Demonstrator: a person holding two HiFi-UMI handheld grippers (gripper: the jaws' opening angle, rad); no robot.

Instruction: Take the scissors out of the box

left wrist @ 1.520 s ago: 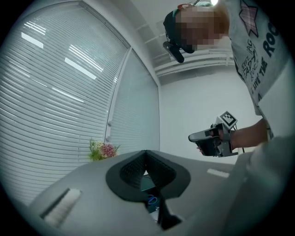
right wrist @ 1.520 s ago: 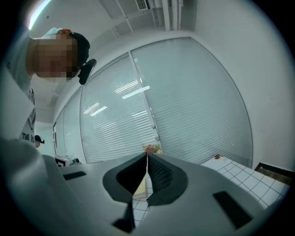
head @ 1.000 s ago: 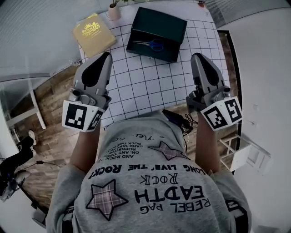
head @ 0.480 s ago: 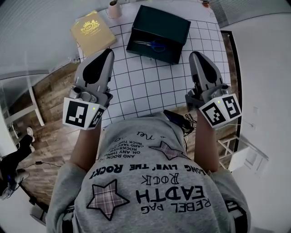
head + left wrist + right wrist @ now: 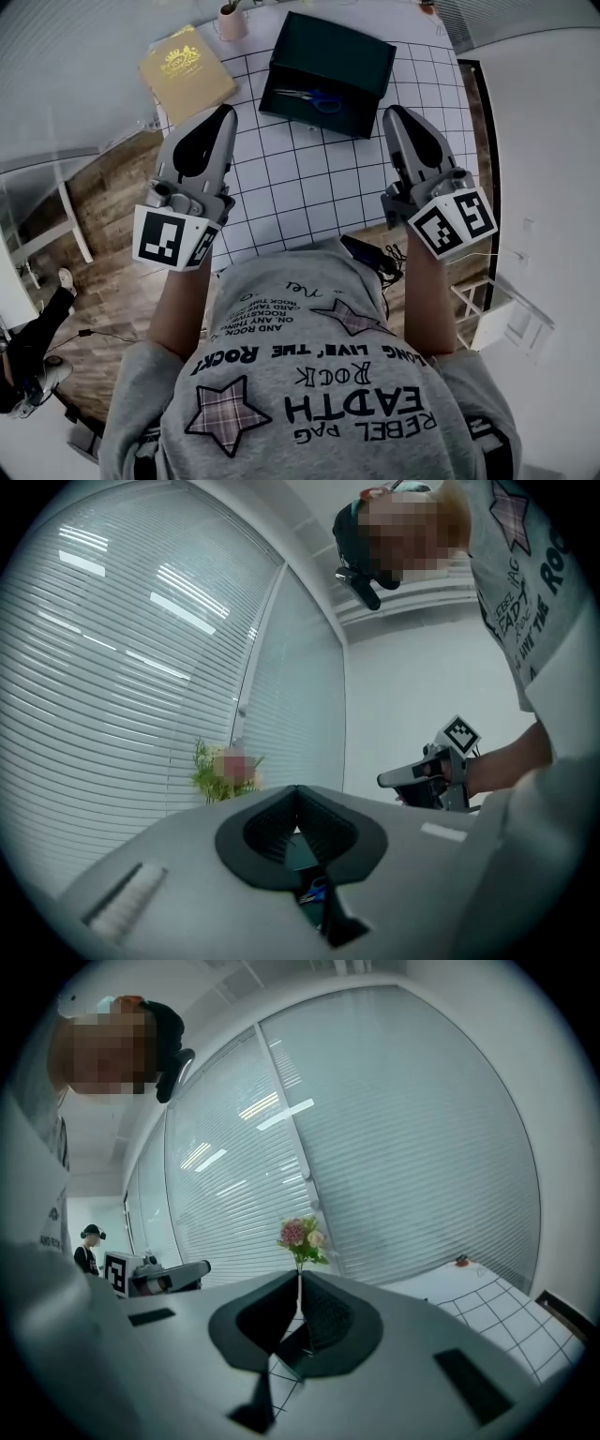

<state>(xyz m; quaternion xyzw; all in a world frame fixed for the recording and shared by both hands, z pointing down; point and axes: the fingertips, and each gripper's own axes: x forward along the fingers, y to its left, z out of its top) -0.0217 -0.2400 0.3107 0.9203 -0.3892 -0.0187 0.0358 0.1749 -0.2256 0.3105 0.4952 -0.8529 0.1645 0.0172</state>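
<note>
A dark open box (image 5: pixel 328 58) stands at the far middle of the white gridded table (image 5: pixel 309 178). Scissors (image 5: pixel 310 97) with blue handles lie inside it. My left gripper (image 5: pixel 225 110) is shut and empty, held over the table short of the box's left front corner. My right gripper (image 5: pixel 391 111) is shut and empty too, just right of the box's front right corner. In the left gripper view, the shut jaws (image 5: pixel 297 789) hide most of the box; a bit of blue scissor handle (image 5: pixel 314 891) shows below them. The right gripper view looks past its shut jaws (image 5: pixel 299 1274) at flowers.
A yellow book-like box (image 5: pixel 186 64) lies at the table's far left. A small vase with flowers (image 5: pixel 231 19) stands behind it, with its flowers (image 5: pixel 300 1237) also in the right gripper view. A black cabled device (image 5: pixel 370 253) hangs at the near table edge. Window blinds (image 5: pixel 403 1147) run behind the table.
The right gripper has drifted a little left, closer to the box's corner, and both grippers have sunk slightly. Both stay shut; the box and scissors have not moved.
</note>
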